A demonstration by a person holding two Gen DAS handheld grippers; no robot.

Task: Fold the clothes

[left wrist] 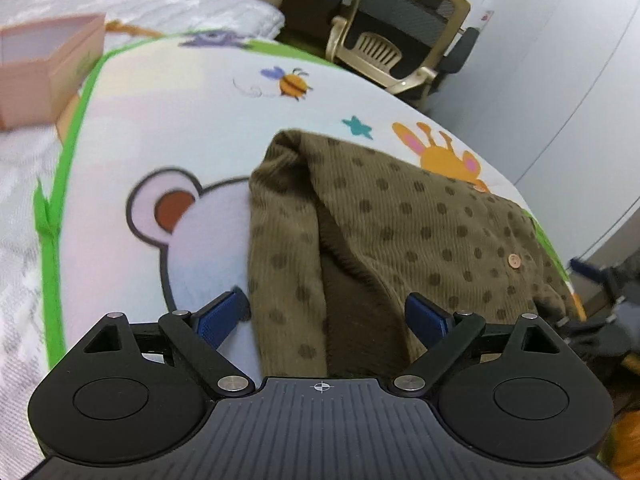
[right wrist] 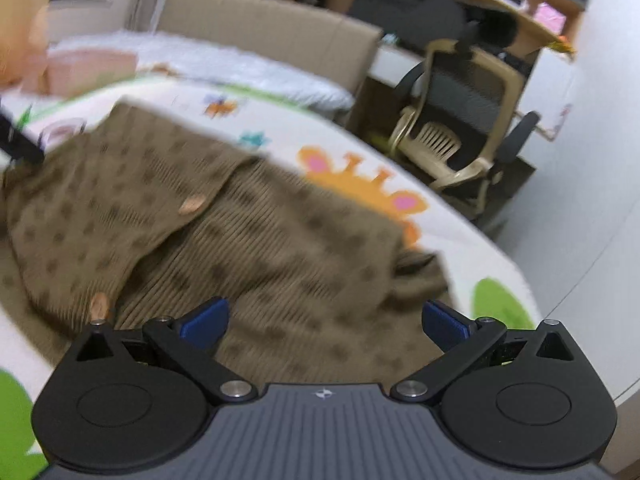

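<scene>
On the near right of the cartoon-printed mat (left wrist: 160, 120): a brown dotted cardigan (left wrist: 400, 220), lying flat, buttons (left wrist: 514, 261) up, with its left side lapped over the body in a long strip and a rumpled bit at its right edge. Not yet a neat packet, judging by that loose flap and the uneven right side.

Left gripper (left wrist: 326, 316): jaws apart, holding nothing, low over the near left of the cardigan. One blue pad sits just beside the cloth's left edge and the other over the fabric.

Right gripper (right wrist: 326, 322): also spread wide and empty, above the ribbed right part of the garment (hard to say whether touching it, given the blur).

For a clean fold, probably best as follows:
- Pinch at an edge or seam rather than mid-panel, catching every layer meant to travel and none of the mat beneath.
- Keep both grips level with each other, so the crease runs straight and parallel to the button line.
- Lift only enough to clear the cloth below, then lay down rather than drop.
- Watch the soft knit: likely to stretch, sag or drag the lapped strip out of place.
</scene>
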